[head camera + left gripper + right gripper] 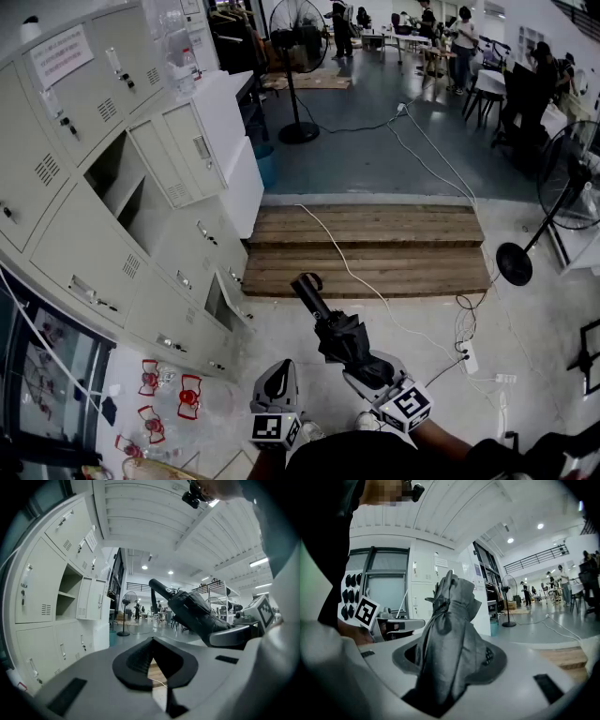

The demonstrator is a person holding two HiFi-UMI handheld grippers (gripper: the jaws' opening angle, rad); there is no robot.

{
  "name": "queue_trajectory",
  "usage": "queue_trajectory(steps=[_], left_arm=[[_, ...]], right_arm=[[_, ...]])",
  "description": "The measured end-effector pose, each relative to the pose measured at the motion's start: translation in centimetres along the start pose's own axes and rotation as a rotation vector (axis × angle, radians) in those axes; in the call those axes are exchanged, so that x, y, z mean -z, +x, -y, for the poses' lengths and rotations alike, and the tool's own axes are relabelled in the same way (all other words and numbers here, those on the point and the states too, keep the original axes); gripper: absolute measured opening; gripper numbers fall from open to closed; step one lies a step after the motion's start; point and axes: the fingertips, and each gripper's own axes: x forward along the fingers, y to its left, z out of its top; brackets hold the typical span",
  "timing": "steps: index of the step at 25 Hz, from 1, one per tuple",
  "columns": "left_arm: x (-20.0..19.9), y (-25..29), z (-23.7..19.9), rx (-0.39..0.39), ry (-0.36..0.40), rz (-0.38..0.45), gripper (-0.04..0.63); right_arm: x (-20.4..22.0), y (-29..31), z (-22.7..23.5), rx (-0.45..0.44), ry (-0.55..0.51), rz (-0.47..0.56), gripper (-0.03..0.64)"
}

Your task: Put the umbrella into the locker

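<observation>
Right gripper is clamped on the folded black umbrella. I hold it above the floor, apart from the locker, whose door stands open, its far end toward the wooden platform. Left gripper: jaws together, empty.

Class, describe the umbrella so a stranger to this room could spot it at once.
A bank of grey lockers fills the left; a wooden platform lies ahead. Before it, over the pale floor, the right gripper clamps a folded black umbrella, its handle slanting toward the platform. The left gripper beside it holds nothing.
</observation>
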Motion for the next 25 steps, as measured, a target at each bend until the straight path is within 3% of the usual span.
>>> queue_trajectory(steps=[10, 25], left_arm=[[1.0, -0.3, -2.1, 0.0, -0.028, -0.001, -0.002], [-0.1, -2.3, -8.3, 0.052, 0.021, 0.03, -0.002]], right_arm=[[-0.5, 1.6, -1.3, 0.0, -0.095, -0.01, 0.219], [-3.1, 7.0, -4.0, 0.059, 0.002, 0.123, 0.225]])
